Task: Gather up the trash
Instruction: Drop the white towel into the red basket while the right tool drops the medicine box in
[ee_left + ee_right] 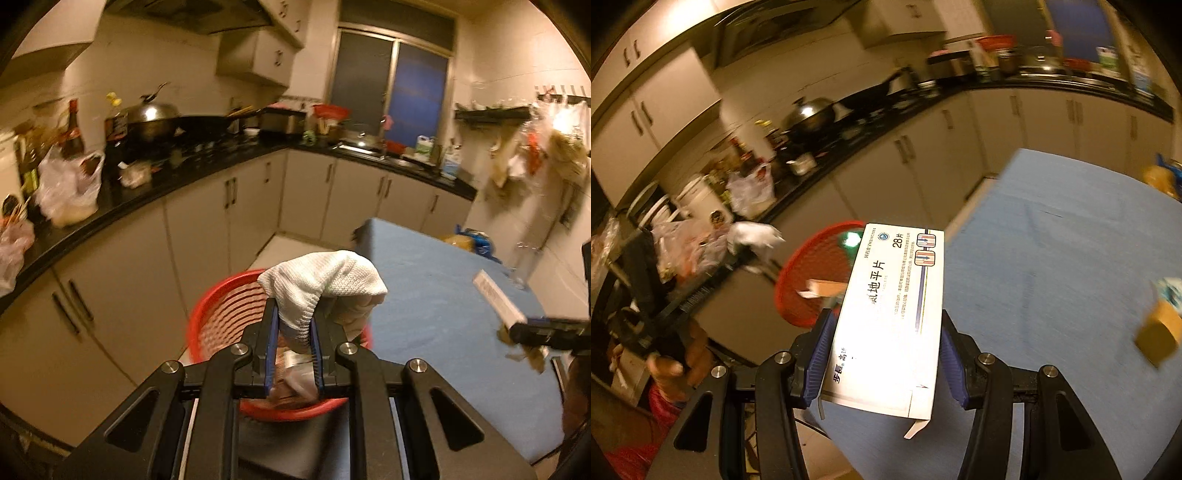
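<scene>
Two claws carry trash over a red bin in a kitchen.

The left claw (293, 332) is squeezed tight on a white rag (325, 284), which bunches up above its blue pads (272, 347). Right under it sits the red bin (214, 325), on the floor just beside the blue table (443, 295). There is already some trash inside the bin. The right claw (886, 354) grips a white pill box (890, 317) by its long sides. The box sticks out past the claw, over the edge of the table and next to the bin. A small brown box (1158, 332) lies on the table to the right. A hand (679, 358) at the left edge holds the other claw's handle. The black counter (147, 195) behind is full of pots, bottles and bags.
</scene>
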Demonstrator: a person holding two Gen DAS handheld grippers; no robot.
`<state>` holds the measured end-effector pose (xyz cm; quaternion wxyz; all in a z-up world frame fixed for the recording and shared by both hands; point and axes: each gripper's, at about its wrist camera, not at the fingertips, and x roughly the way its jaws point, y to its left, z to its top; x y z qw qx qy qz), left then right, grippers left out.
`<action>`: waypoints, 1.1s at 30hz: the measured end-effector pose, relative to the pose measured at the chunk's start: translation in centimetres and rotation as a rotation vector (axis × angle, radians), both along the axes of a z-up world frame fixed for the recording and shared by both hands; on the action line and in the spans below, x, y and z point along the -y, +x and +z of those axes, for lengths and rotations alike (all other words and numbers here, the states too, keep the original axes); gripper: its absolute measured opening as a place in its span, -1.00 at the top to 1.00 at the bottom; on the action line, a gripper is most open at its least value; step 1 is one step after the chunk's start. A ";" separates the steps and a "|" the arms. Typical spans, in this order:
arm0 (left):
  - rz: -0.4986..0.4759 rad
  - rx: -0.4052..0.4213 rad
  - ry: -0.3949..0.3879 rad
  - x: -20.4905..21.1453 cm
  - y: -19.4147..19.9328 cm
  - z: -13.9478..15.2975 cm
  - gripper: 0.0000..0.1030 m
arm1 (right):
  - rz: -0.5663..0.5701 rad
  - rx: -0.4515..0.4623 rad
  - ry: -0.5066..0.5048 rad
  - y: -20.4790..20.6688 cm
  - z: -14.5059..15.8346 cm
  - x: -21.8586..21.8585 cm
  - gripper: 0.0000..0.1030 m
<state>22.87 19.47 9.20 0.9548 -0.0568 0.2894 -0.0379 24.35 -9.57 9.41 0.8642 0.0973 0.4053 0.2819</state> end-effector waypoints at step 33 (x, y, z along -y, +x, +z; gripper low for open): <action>0.073 -0.113 0.006 -3.1 4.2 -6.9 0.03 | 0.102 -0.181 0.128 9.7 -3.6 -12.3 -0.13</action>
